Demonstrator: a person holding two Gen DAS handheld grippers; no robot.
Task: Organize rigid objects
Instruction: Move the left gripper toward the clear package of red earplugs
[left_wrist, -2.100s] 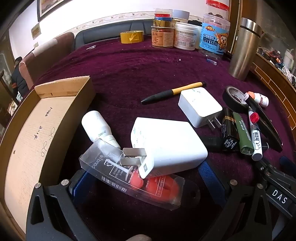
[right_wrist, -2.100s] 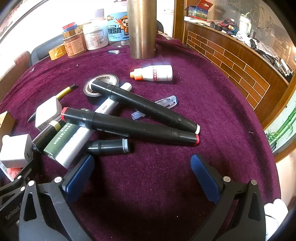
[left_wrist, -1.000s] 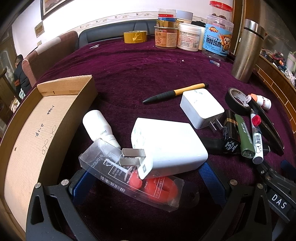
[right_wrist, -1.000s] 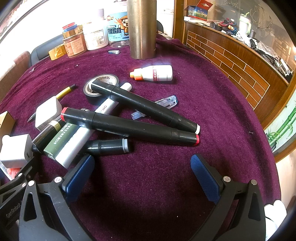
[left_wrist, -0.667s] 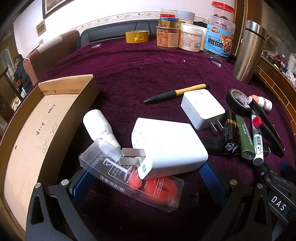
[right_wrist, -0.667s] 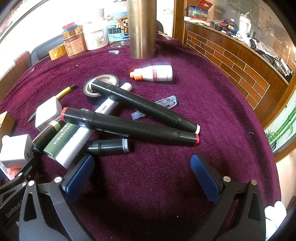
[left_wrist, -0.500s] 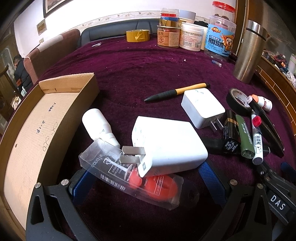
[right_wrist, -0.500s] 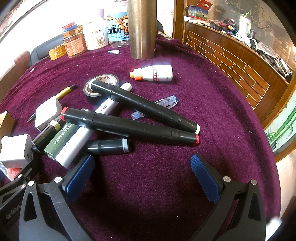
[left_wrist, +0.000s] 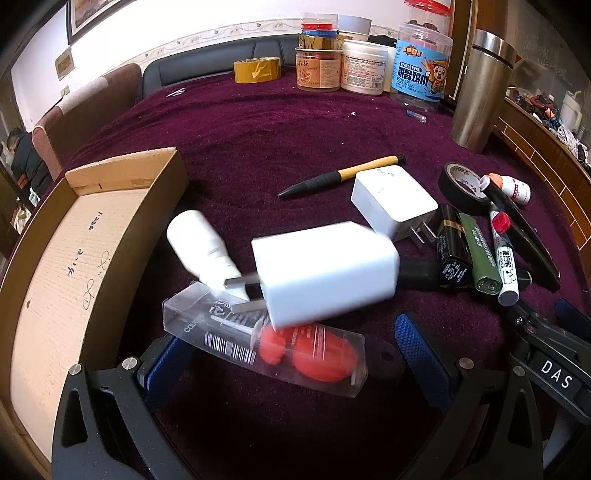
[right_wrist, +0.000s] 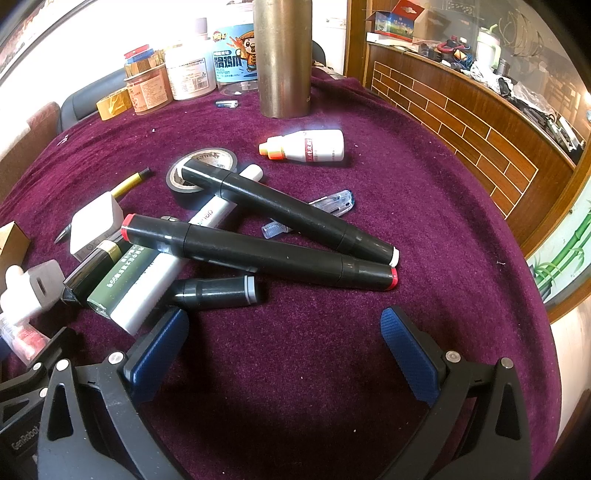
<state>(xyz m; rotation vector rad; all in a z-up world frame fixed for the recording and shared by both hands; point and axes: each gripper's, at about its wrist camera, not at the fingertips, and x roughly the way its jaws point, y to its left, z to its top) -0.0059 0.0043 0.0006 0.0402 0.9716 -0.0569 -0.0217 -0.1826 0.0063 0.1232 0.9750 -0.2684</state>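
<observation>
The round worktop w/ dark purple velvet cloth (left_wrist: 295, 140) carried everything. At its left edge sat an open brown cardboard box (left_wrist: 74, 236), shallow, handwriting on its floor, nothing inside. A tall brushed-metal tumbler (right_wrist: 282, 55) stood upright toward the far side.

The left gripper (left_wrist: 288, 354) had jaws spread wide, gripping nothing; betw. them lay a clear plastic blister pack w/ red-orange item inside (left_wrist: 273, 339), barcode showing. Resting on that pack was a large white rectangular plug charger (left_wrist: 325, 269), smooth, rounded corners, two metal prongs pointing left, slightly motion-blurred. Just beside it, left, a small white plastic bottle (left_wrist: 199, 243) lay tilted. A smaller white charger cube (left_wrist: 391, 199) lay behind.

The right gripper (right_wrist: 284, 343) likewise had jaws apart, empty, over bare cloth. Ahead of it: two long black markers (right_wrist: 258, 247) crossed in a pile over a white marker (right_wrist: 166, 266), w/ an olive-green battery (right_wrist: 122, 277) alongside and a black tape roll (right_wrist: 192, 177) under the far marker's tip.
</observation>
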